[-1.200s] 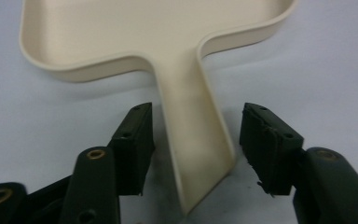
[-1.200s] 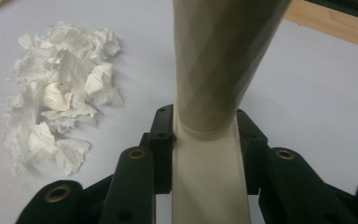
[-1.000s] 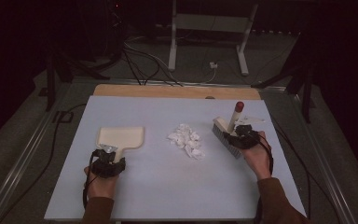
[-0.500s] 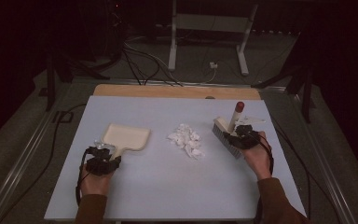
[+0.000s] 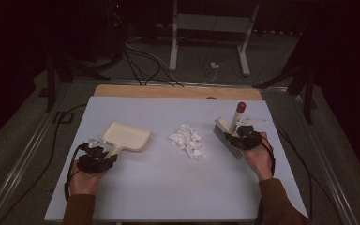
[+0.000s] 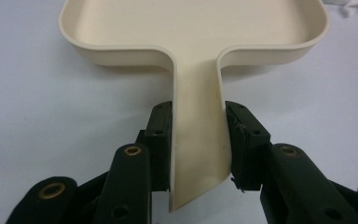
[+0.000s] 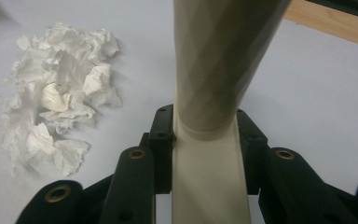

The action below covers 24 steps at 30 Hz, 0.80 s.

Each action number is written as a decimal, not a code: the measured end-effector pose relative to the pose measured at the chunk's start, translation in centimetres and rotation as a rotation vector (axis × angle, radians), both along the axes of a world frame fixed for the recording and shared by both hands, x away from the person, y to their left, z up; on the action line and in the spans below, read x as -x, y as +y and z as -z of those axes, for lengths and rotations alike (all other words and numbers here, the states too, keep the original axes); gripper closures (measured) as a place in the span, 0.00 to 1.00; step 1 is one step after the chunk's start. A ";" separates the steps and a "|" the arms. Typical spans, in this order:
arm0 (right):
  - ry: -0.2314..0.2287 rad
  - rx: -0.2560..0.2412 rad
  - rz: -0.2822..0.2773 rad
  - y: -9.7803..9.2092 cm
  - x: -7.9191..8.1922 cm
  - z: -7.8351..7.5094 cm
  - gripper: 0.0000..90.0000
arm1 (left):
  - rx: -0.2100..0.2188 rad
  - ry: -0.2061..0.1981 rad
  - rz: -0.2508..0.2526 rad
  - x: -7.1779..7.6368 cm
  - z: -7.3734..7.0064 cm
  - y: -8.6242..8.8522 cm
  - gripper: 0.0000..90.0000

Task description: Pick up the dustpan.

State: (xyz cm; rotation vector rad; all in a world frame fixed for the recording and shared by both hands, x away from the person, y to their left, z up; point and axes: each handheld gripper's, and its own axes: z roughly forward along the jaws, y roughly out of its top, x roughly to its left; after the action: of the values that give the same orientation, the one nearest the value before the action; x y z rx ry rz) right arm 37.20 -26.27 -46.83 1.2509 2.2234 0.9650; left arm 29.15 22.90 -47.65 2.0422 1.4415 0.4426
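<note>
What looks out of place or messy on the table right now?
A heap of crumpled white paper scraps lies loose mid-table, between the cream dustpan and the brush. Otherwise nothing is odd: the left tongs clamp the dustpan's handle, and the right tongs clamp the brush's handle.

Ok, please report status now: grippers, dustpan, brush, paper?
Left gripper shut on dustpan handle. Right gripper shut on brush. Paper scraps between them, nothing blocking.
</note>
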 end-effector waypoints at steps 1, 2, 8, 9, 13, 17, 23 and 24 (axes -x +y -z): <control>0.000 0.000 0.000 0.0 0.0 0.0 0.74 | -0.004 -0.003 0.009 0.0 -0.2 0.0 0.73; 0.000 0.000 0.000 0.0 0.0 0.0 0.74 | -0.002 -0.005 0.019 0.0 -0.3 0.0 0.73; 0.000 -0.001 -0.001 0.0 0.0 0.0 0.74 | -0.001 -0.009 0.067 0.1 -0.9 0.2 0.73; 0.000 -0.001 0.000 0.0 0.0 0.0 0.74 | -0.002 -0.011 0.071 0.1 -0.9 0.3 0.73; 0.000 -0.002 0.000 0.0 0.0 0.0 0.74 | -0.007 -0.013 0.097 0.2 -1.2 0.3 0.73; -0.001 -0.002 0.000 0.0 0.0 0.0 0.74 | -0.015 -0.017 0.115 0.2 -1.4 0.2 0.73; -0.001 -0.003 -0.001 0.0 0.0 0.0 0.74 | -0.028 -0.022 0.154 0.2 -1.7 0.1 0.73; 0.000 -0.003 -0.001 0.0 0.0 0.0 0.74 | -0.033 -0.017 0.164 0.2 -1.8 0.1 0.73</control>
State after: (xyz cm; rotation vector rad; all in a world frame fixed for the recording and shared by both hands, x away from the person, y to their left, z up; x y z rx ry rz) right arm 37.18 -26.26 -46.86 1.2508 2.2234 0.9689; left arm 28.95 22.97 -45.88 2.1576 1.2530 0.4168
